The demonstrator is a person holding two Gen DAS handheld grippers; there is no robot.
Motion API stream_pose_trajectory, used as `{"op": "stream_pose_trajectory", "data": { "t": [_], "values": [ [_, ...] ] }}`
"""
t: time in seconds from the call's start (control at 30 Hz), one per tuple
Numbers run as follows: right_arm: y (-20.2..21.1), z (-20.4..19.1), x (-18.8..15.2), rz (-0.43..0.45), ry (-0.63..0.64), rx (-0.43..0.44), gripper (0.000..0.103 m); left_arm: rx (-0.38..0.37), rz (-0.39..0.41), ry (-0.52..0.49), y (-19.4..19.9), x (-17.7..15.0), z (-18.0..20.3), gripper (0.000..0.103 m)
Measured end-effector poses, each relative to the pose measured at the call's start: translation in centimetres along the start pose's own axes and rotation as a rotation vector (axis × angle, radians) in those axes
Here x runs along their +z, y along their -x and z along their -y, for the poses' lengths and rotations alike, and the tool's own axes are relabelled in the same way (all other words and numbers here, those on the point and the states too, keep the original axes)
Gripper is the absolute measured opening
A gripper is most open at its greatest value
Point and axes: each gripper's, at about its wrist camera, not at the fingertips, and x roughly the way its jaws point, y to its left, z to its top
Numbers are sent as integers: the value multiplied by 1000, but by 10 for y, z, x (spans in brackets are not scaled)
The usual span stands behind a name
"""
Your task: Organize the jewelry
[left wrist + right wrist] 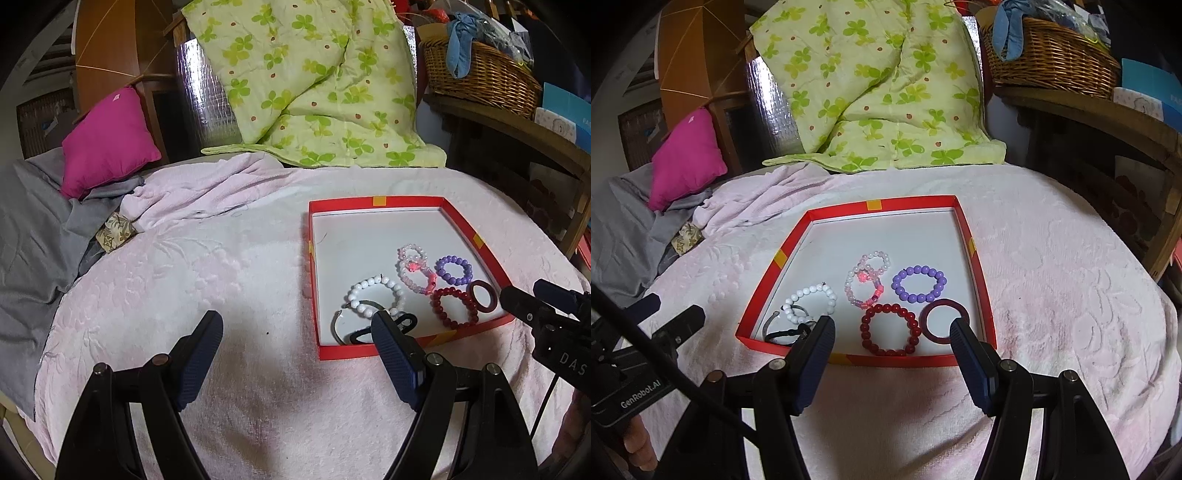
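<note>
Bed cover: pink blanket (229, 266), rumpled at the far left.
Cushion: magenta (107, 142), on grey cloth (33, 236).
Quilt: green clover print (314, 81), propped at the back.
Basket: wicker (484, 70), on a wooden shelf (517, 129).
</note>
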Motion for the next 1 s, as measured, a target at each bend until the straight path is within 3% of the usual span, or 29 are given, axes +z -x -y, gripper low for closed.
{"op": "stream_pose_trajectory", "data": {
  "t": [1.0],
  "values": [
    [-4,2,-3,-32,-4,7,68,7,-7,-11,-2,-3,2,83]
  ]
}}
